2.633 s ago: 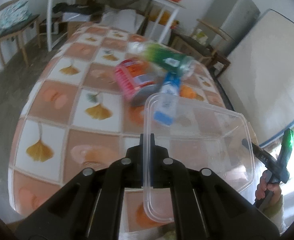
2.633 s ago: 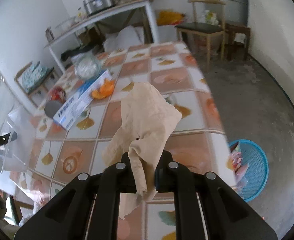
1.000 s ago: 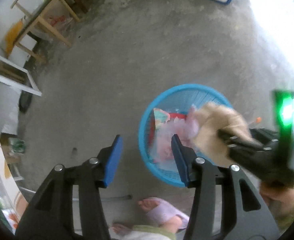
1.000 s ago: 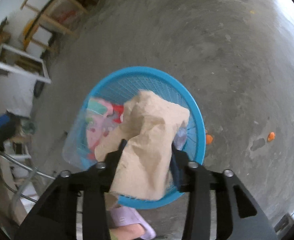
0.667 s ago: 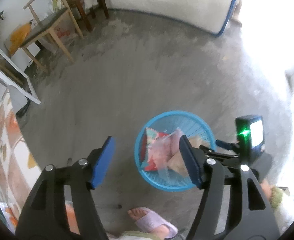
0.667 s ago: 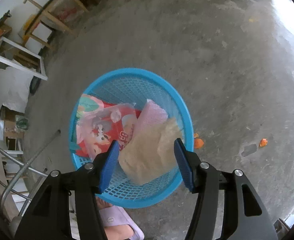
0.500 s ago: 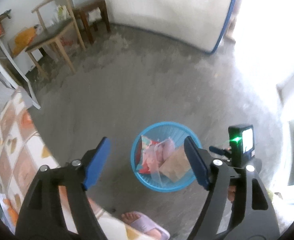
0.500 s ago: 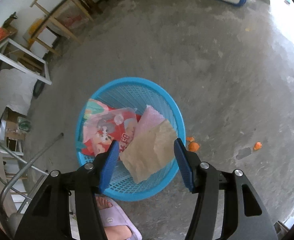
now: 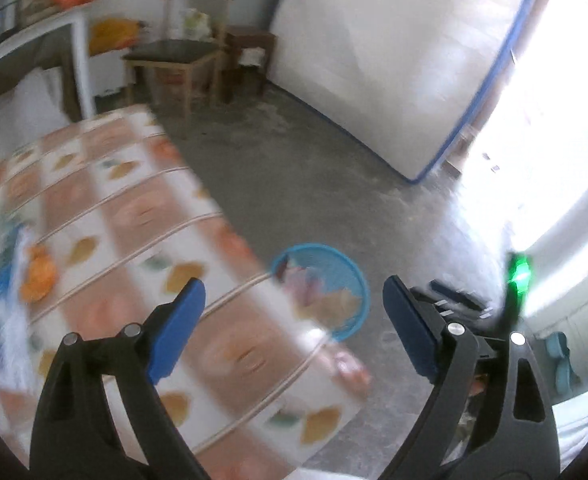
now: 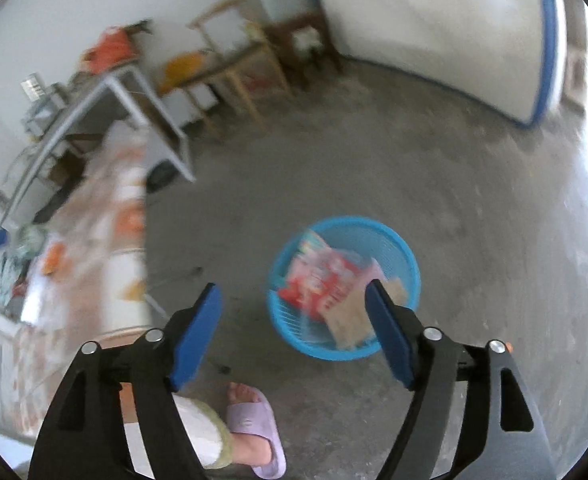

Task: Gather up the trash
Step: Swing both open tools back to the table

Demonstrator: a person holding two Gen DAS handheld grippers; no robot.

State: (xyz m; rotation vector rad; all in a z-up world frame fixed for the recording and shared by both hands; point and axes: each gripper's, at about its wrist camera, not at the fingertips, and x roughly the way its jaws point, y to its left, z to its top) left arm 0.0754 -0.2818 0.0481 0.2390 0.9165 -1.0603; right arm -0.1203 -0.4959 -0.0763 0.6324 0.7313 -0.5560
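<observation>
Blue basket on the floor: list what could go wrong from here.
1. The blue basket already holds a red wrapper and brown paper lying high against the rim; later drops may spill out.
2. It stands close to the person's sandalled foot, so a step could tip it.
3. The left claw and right claw are open and empty, and trash such as the orange peel is still on the table.

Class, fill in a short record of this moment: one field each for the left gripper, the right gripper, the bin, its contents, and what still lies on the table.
left gripper: open, empty
right gripper: open, empty
bin: blue basket on the floor, beside the table
contents: brown paper, red wrapper
on table: orange peel, blue and white box
</observation>
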